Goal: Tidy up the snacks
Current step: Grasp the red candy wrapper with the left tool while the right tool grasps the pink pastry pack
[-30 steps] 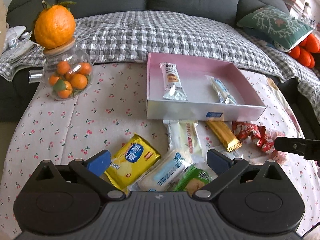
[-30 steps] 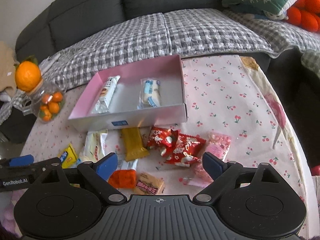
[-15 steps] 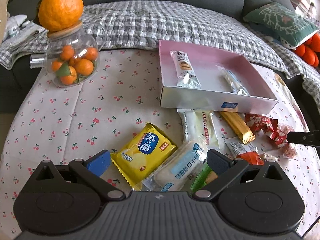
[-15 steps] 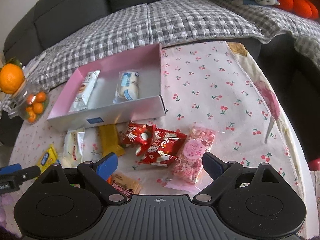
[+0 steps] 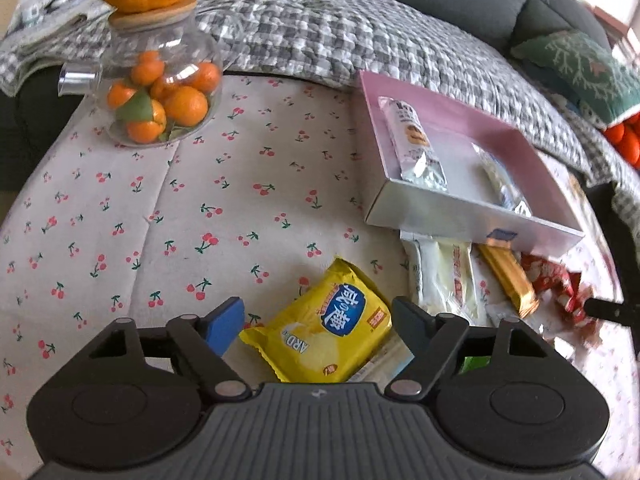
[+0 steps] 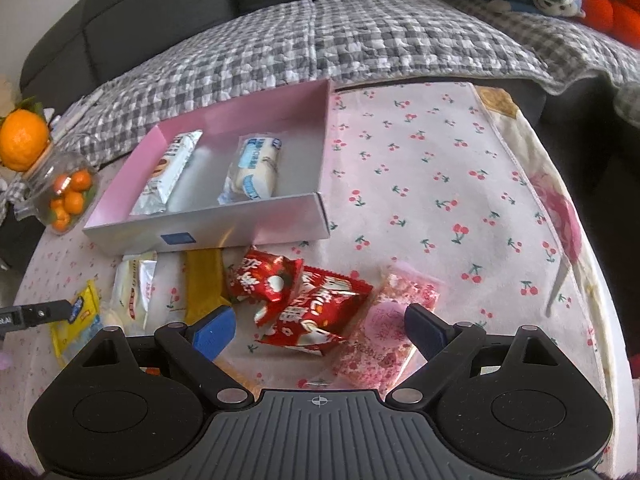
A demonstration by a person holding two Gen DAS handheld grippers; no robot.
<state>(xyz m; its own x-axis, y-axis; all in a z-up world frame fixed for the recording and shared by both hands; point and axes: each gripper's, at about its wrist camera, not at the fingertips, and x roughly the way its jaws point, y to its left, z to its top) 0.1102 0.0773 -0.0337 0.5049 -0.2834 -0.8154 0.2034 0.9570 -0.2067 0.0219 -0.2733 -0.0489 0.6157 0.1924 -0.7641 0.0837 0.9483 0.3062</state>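
my left gripper [image 5: 318, 322] spread wide, low over the yellow cracker pack [image 5: 320, 330], which lies between the blue pads on the cherry-print cloth [image 5: 168, 208]; holding nothing. my right gripper [image 6: 318, 330] also spread, empty, above two red snack packs [image 6: 304, 300] with a pink packet [image 6: 384, 328] just beside them. pink box [image 6: 204, 232] further back holds two wrapped bars; a white pack [image 5: 444, 276] and a gold bar [image 5: 506, 280] lie against its front wall. glass jar of oranges [image 5: 160, 92] far left
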